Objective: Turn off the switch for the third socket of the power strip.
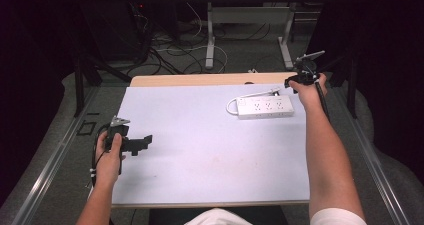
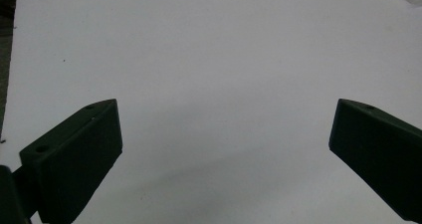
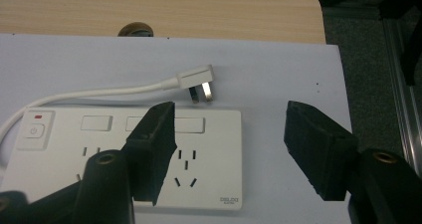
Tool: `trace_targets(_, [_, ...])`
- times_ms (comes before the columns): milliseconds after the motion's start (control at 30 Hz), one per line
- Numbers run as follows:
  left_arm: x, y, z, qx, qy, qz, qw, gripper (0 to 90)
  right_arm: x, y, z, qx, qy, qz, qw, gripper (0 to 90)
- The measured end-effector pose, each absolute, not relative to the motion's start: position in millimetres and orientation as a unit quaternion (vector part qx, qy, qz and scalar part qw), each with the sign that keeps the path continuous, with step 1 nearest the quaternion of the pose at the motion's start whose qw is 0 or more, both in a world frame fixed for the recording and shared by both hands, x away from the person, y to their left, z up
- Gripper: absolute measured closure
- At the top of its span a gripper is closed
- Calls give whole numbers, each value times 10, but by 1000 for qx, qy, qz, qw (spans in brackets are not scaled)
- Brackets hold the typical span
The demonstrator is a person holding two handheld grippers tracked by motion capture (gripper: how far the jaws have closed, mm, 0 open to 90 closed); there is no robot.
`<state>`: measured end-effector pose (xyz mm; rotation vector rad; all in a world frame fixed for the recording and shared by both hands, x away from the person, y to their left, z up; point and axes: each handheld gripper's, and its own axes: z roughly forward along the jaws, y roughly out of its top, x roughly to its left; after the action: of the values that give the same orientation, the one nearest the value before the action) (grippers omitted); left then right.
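Hovering right gripper [image 3: 229,149], jaws apart, over flat white plastic power strip [image 3: 124,157].

The person wears a white short sleeve [image 1: 336,216] on the right arm. Each hand carries a black gripper with blocky, wedge-shaped jaws, a grey three-cornered plate [image 1: 119,120] on top and a thin black cable [image 1: 95,159] trailing.

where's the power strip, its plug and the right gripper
power strip [image 3: 209,134] right gripper view, white top face
plug [image 3: 195,77] right gripper view, white plug body
right gripper [image 3: 229,149] right gripper view, gap midway between its open jaws
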<state>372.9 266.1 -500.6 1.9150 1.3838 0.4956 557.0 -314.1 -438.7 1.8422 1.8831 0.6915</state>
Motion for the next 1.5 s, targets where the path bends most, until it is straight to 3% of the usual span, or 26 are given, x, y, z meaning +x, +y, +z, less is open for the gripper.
trace_targets(800, [3729, 2707, -5005, 737, 540, 189, 360, 3, 5726, -2801, -4756, 679, 664, 245, 197, 440])
trace_targets(1100, [3731, 2699, -5014, 738, 541, 188, 358, 3, 5762, -2787, -4812, 678, 661, 259, 193, 621])
trace_targets(1333, [3732, 2690, -5019, 738, 539, 188, 361, 3, 5762, -2769, -4877, 674, 667, 262, 178, 899])
trace_targets(1500, [3733, 2682, -5023, 738, 539, 187, 361, 3, 5764, -2751, -4908, 669, 672, 257, 188, 900])
